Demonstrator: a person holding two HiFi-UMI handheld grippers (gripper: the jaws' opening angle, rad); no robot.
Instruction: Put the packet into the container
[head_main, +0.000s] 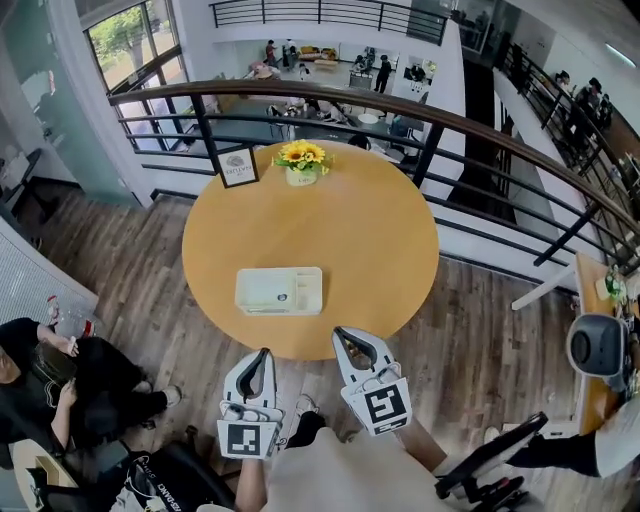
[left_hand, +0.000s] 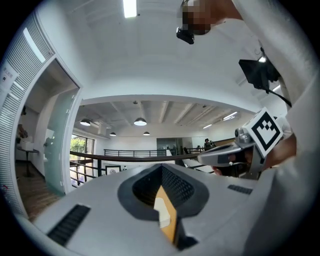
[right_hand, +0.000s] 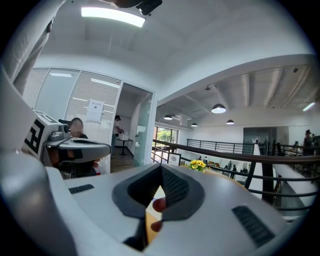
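A white, shallow container (head_main: 279, 290) lies on the round wooden table (head_main: 380, 240), near its front edge. A flat pale thing fills its left part; I cannot tell whether that is the packet. My left gripper (head_main: 262, 356) hangs just off the table's front edge, jaws together and nothing in them. My right gripper (head_main: 343, 333) reaches the table's rim to the right of the container, also shut. In the left gripper view the left gripper (left_hand: 162, 169) points level at the table. In the right gripper view the right gripper (right_hand: 161, 169) shows small red spots at its seam.
A pot of yellow flowers (head_main: 302, 160) and a framed sign (head_main: 238, 166) stand at the table's far edge. A black railing (head_main: 440, 120) curves behind it. A person sits on the floor at left (head_main: 50, 385). A black chair (head_main: 490, 465) stands at right.
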